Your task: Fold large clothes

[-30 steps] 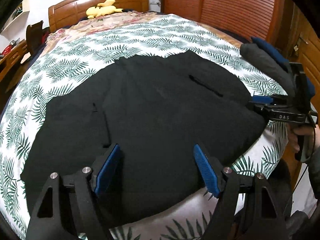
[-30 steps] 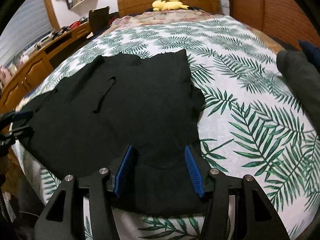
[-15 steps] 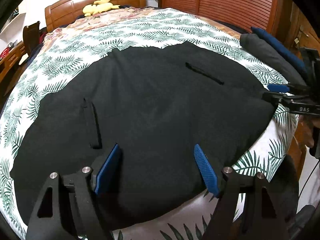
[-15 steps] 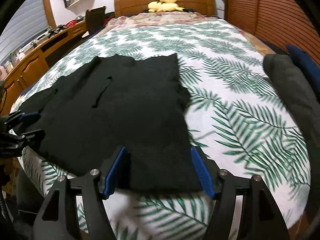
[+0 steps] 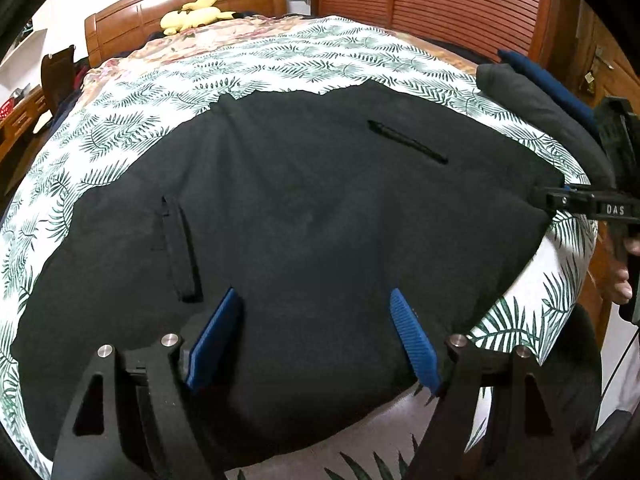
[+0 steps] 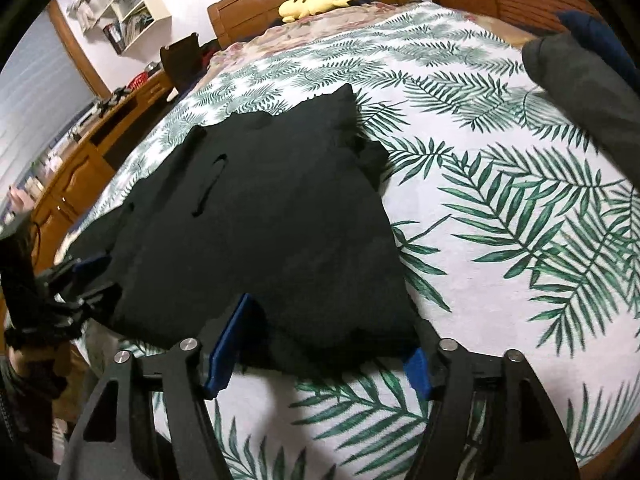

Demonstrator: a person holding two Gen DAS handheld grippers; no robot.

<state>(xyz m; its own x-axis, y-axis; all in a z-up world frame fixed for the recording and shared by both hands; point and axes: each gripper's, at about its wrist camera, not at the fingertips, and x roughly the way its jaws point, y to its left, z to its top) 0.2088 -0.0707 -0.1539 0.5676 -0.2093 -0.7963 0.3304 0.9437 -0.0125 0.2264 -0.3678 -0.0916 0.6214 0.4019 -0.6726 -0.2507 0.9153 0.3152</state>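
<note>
A large black garment (image 5: 304, 216) lies spread flat on the leaf-print bedspread (image 5: 280, 60), with two slit pockets showing. My left gripper (image 5: 316, 332) is open, its blue pads astride the garment's near hem. My right gripper (image 6: 324, 340) is open, with the garment's corner (image 6: 280, 216) lying between its pads. In the left wrist view the right gripper (image 5: 560, 200) sits at the garment's right corner. In the right wrist view the left gripper (image 6: 88, 276) sits at the garment's left edge.
Folded grey and blue clothes (image 5: 536, 96) lie at the bed's right edge, also in the right wrist view (image 6: 592, 80). A yellow plush toy (image 5: 196, 10) lies by the wooden headboard. A wooden desk (image 6: 80, 152) stands left of the bed. A slatted wardrobe (image 5: 440, 0) stands behind.
The garment has been pulled flatter and wider across the bed. The right gripper has drawn back to the garment's near corner and its pads now stand wider apart.
</note>
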